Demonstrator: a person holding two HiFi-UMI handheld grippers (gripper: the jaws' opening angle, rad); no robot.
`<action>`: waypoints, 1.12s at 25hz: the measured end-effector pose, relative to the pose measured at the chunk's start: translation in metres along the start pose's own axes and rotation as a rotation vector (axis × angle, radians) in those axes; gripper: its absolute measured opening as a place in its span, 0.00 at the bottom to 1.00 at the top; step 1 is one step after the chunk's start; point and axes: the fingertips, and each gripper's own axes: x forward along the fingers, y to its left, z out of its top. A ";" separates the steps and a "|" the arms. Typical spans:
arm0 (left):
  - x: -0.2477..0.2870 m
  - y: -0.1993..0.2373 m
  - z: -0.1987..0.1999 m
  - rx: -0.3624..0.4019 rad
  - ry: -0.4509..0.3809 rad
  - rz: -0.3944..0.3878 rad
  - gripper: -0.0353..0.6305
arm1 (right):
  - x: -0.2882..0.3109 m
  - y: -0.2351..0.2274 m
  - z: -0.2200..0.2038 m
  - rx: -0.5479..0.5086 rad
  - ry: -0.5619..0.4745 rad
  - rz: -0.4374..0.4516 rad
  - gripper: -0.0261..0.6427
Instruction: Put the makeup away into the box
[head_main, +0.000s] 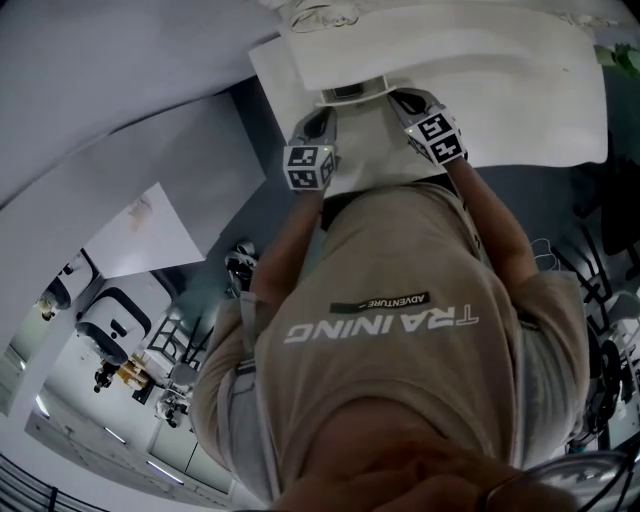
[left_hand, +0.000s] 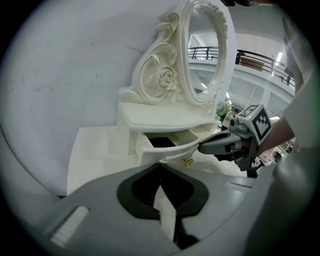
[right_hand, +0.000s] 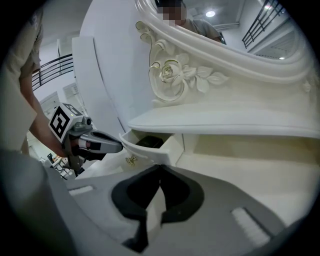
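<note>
Head view: the box (head_main: 355, 92) stands on the white tabletop (head_main: 540, 90), straight ahead of the person. The left gripper (head_main: 322, 118) and the right gripper (head_main: 405, 102) flank it, one at each side, both pointing to it.

Left gripper view: this gripper's jaws are pressed together w/ nothing btw. them. The box is like a small dressing table w/ an oval mirror (left_hand: 205, 55). Its drawer (left_hand: 170, 150) is pulled out toward the camera, gold knob (left_hand: 186, 162) in front. A dark thing (left_hand: 161, 142) lies inside, prob. makeup, but I cannot tell for sure. The right gripper's tip is just beside the drawer front, at picture right.

Right gripper view: jaws also tight together & empty. The drawer lies ahead, a little to the left, and the left gripper's tip is just beside its far corner. No makeup shows outside the box. I judge the next move is a push on the drawer front, along its sliding axis, away from the person. Both grippers are approx. equally near.
</note>
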 end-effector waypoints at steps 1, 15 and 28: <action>0.002 0.002 0.002 0.002 -0.002 0.003 0.06 | 0.003 -0.002 0.001 -0.004 0.006 0.001 0.05; 0.022 0.022 0.029 0.013 -0.051 0.079 0.06 | 0.023 -0.025 0.033 -0.002 -0.034 0.032 0.05; 0.026 0.015 0.033 -0.086 -0.093 0.143 0.06 | 0.021 -0.027 0.030 -0.021 -0.093 0.047 0.05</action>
